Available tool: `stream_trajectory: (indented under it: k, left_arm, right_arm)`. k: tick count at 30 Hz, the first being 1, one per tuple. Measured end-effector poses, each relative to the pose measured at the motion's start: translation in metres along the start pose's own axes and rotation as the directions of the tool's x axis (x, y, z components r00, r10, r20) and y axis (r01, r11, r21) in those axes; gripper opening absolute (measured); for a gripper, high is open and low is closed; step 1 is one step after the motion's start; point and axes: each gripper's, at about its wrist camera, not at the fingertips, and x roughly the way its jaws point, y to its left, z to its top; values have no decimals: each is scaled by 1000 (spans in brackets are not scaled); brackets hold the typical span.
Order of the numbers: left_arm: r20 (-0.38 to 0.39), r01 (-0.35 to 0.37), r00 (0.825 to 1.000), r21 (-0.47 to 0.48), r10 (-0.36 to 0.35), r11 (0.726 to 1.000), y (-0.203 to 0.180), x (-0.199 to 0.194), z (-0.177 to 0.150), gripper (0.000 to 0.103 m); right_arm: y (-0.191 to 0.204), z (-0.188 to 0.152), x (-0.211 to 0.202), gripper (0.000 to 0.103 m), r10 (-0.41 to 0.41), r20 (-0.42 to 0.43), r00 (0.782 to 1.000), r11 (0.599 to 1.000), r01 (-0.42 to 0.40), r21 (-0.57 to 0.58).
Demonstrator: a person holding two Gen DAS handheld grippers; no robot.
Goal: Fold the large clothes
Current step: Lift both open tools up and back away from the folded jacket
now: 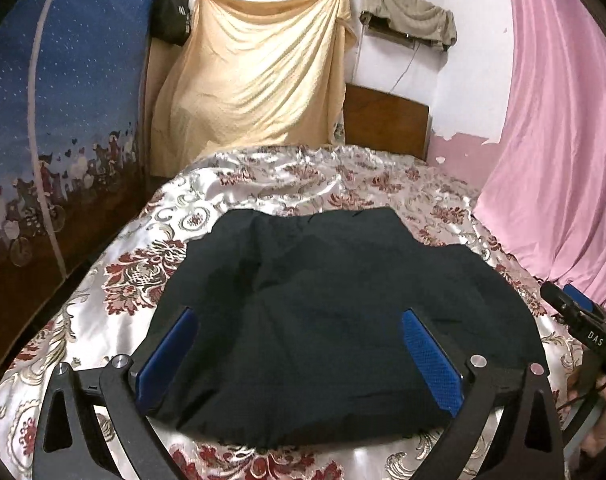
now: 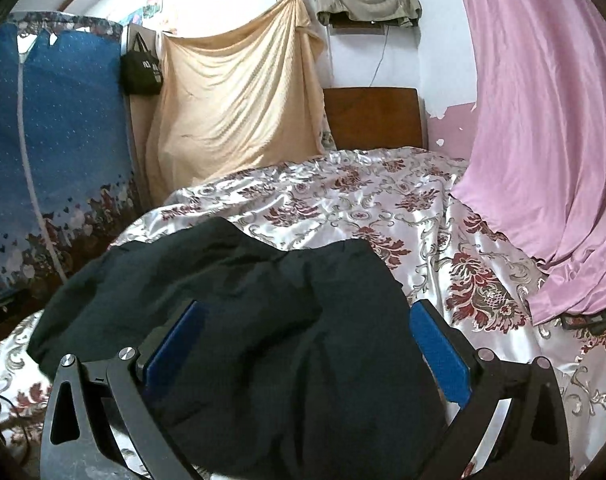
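Note:
A dark navy garment [image 1: 323, 300] lies folded in a broad, rumpled rectangle on the flowered satin bedspread [image 1: 303, 176]. My left gripper [image 1: 299, 316] hovers over its near half, open wide, with blue pads on either side and nothing pinched. In the right wrist view the same garment [image 2: 263, 280] fills the lower middle, its right edge raised in a soft fold. My right gripper [image 2: 309, 308] is open wide above it and grips no cloth. One of its blue pads [image 1: 579, 298] shows at the far right of the left wrist view.
A pink curtain [image 2: 543, 140] drapes onto the bed's right side. A yellow cloth [image 1: 255, 72] and a wooden headboard [image 1: 387, 120] stand at the far end. A blue printed cloth [image 1: 55, 120] walls the left. A black bag [image 2: 141, 70] hangs beside it.

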Motion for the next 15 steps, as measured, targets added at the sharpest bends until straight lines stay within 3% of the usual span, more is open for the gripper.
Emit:
stream_trajectory:
  k: [4,15]
  left_arm:
    - [49,-15,999,-1,15,1000,-1,-19,-4,103]
    - [86,-74,994,61,68,995,-12,-61,-16,103]
  right_arm:
    - [3,-2,-15,101,16,17,1000,1000,-16,3]
    - [17,-13,-55,101,65,36,997,997,-66,28]
